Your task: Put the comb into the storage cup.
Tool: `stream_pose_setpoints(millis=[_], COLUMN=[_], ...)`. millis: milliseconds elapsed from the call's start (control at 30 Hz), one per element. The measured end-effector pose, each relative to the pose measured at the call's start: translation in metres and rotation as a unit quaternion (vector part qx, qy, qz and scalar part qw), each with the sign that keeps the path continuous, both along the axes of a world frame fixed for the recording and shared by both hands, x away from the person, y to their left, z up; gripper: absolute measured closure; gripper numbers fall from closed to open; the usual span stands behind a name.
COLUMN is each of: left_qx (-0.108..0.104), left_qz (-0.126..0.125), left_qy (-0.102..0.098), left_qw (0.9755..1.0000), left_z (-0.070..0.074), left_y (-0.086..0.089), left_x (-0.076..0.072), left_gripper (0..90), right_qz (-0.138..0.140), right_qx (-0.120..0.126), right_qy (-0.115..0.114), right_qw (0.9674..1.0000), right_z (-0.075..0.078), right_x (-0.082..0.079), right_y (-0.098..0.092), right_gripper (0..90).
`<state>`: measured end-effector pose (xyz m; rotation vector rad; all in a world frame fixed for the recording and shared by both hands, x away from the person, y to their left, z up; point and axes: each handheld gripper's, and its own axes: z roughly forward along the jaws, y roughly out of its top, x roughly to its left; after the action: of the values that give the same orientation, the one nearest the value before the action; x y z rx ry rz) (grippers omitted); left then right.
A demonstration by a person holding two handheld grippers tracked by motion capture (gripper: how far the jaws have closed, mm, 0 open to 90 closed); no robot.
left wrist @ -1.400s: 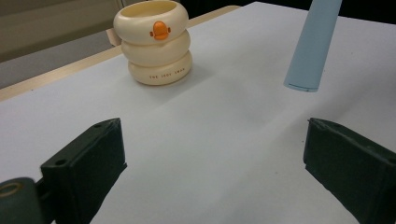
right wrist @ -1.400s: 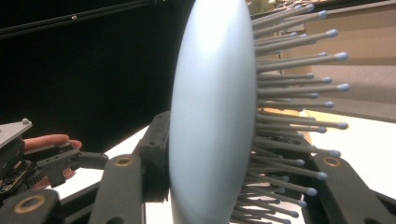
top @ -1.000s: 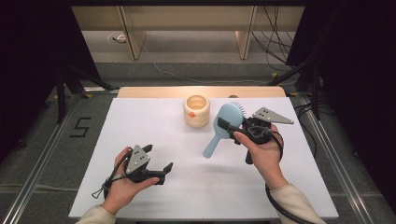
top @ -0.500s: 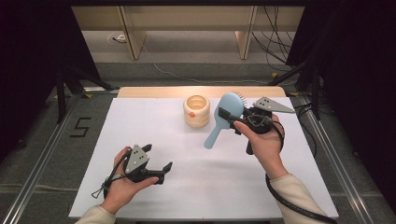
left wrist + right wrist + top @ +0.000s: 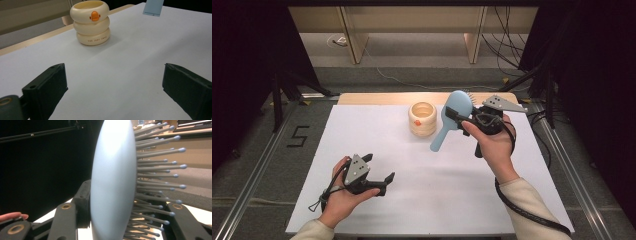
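Right gripper (image 5: 455, 118) clamped on the head of the blue hairbrush (image 5: 451, 117); from its own camera, one jaw presses the smooth back and the other sits in the bristles (image 5: 160, 180). Left gripper (image 5: 381, 176) nearest the person, jaws wide apart, nothing between them, low over the white table (image 5: 422, 200), same spot as a second ago.

Change: brush has come up and moved toward the far right. A second ago its handle tip was down near the table surface; now the whole brush hangs in the air, handle slanting down-left, ending just right of the cream ringed cup (image 5: 422, 119). Cup hasn't moved, upright at the far middle, also dead ahead of the left gripper (image 5: 90, 22).

Judgement: pick-up is done, lift under way; likely carrying the brush to the cup, handle first.
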<state>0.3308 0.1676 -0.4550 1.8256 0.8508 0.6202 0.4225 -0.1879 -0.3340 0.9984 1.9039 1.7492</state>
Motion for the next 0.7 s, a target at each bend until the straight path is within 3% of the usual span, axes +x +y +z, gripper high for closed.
stream_pose_setpoints(millis=[700], left_qx=[-0.002], left_qz=[-0.001], left_qy=[0.005], left_qw=[1.0], left_z=[-0.001], left_y=[0.0], left_x=[0.0], left_gripper=[5.4], right_qz=[-0.016], right_qx=[0.003], right_qy=[-0.01], right_qw=[0.9998], right_z=[0.015], right_x=[0.024], right_y=[0.003], right_gripper=[50.5])
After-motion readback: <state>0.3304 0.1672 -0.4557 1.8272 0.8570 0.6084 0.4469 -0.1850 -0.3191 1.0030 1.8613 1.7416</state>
